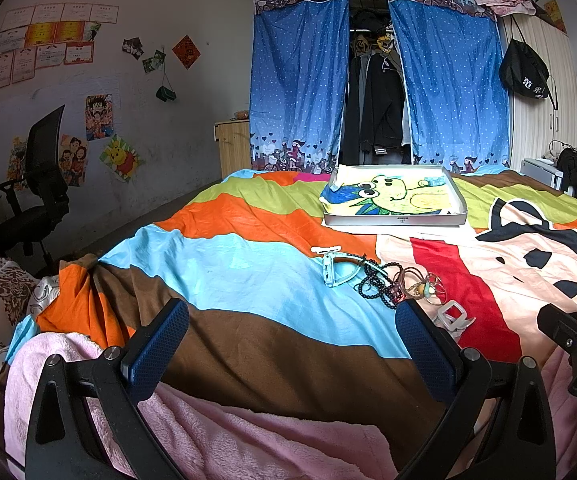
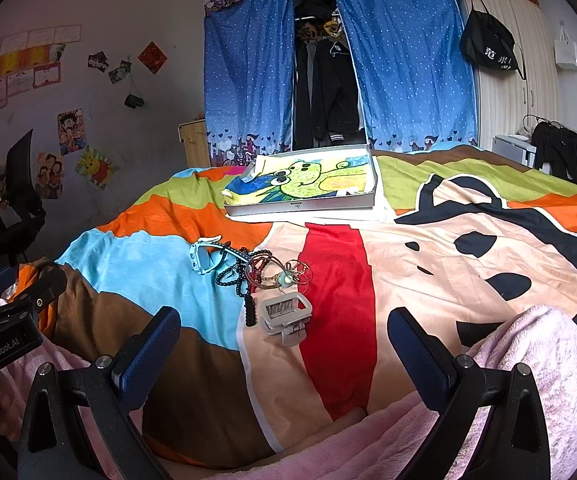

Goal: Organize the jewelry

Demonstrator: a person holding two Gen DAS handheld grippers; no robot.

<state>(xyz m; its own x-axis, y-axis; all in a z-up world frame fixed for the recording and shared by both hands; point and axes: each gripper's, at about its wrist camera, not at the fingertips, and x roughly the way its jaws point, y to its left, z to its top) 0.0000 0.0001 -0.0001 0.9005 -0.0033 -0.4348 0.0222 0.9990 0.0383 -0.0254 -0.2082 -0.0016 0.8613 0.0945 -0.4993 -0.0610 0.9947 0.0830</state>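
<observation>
A small heap of jewelry lies on the bedspread: a pale blue hair clip (image 1: 334, 270) (image 2: 204, 258), black bead strings (image 1: 376, 286) (image 2: 234, 280), thin bangles with a charm (image 1: 424, 286) (image 2: 288, 276) and a grey claw clip (image 2: 284, 314) (image 1: 452, 316). Beyond the heap sits a shallow white box (image 1: 396, 220) (image 2: 300, 206) lined with a cartoon drawing. My left gripper (image 1: 292, 338) is open, low over the brown stripe, left of the heap. My right gripper (image 2: 284, 346) is open, just short of the claw clip. Neither holds anything.
The striped bedspread (image 1: 248, 272) covers the whole bed, with a pink fleece blanket (image 1: 208, 432) bunched under the grippers. An office chair (image 1: 36, 196) stands at the left. A blue-curtained wardrobe (image 1: 376, 88) is behind the bed.
</observation>
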